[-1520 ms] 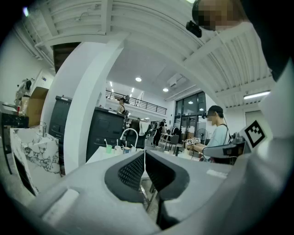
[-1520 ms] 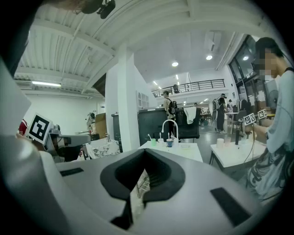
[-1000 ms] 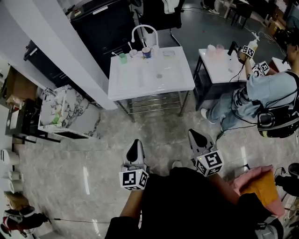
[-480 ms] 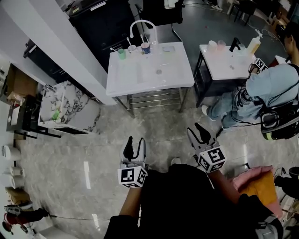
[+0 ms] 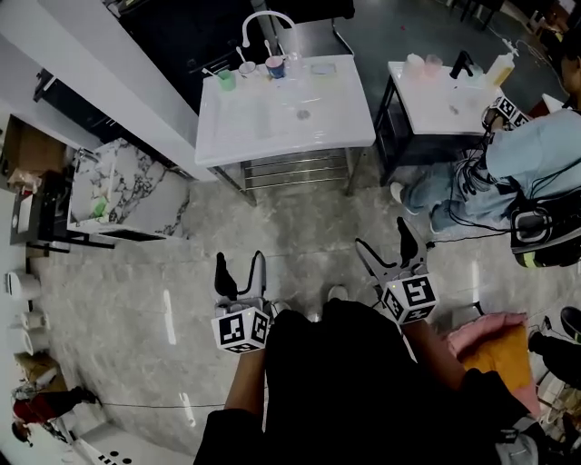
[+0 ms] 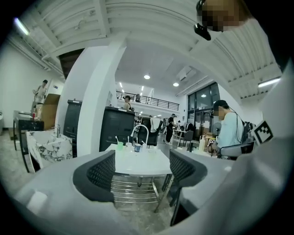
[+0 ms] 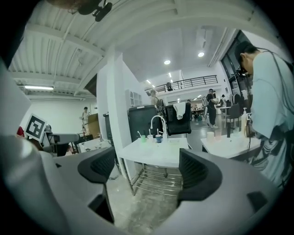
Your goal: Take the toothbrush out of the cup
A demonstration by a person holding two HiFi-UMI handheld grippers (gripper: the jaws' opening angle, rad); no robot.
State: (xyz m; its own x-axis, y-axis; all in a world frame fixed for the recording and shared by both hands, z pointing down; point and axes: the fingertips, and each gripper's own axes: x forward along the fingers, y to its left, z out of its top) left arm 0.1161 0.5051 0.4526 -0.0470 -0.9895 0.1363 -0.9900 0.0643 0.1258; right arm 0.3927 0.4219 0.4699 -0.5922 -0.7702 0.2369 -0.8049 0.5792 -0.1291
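Observation:
Far ahead stands a white sink table point(image 5: 336, 136) with a curved tap point(image 5: 263, 20). At its back edge are a green cup point(image 5: 227, 80), a white cup point(image 5: 247, 69) and a blue cup point(image 5: 275, 66), with thin toothbrushes sticking up from them. Both gripper views show the green cup point(image 6: 120, 146) point(image 7: 143, 138) and the blue cup point(image 6: 137, 147) point(image 7: 158, 138), small and distant. My left gripper point(image 5: 240, 271) and right gripper point(image 5: 386, 247) hover over the floor, well short of the table. Their jaws have just been opening, and both stand open with nothing between them.
A second white table point(image 5: 436, 109) with bottles stands to the right, and a person point(image 5: 531, 163) sits at it. A marbled counter point(image 5: 127, 195) and a white wall point(image 5: 100, 82) lie to the left. Grey tiled floor point(image 5: 300, 245) stretches between me and the sink table.
Both grippers' jaws went from shut to wide open. The left gripper has sunk lower in the head view, and the sink table has shifted toward the top of the frame.

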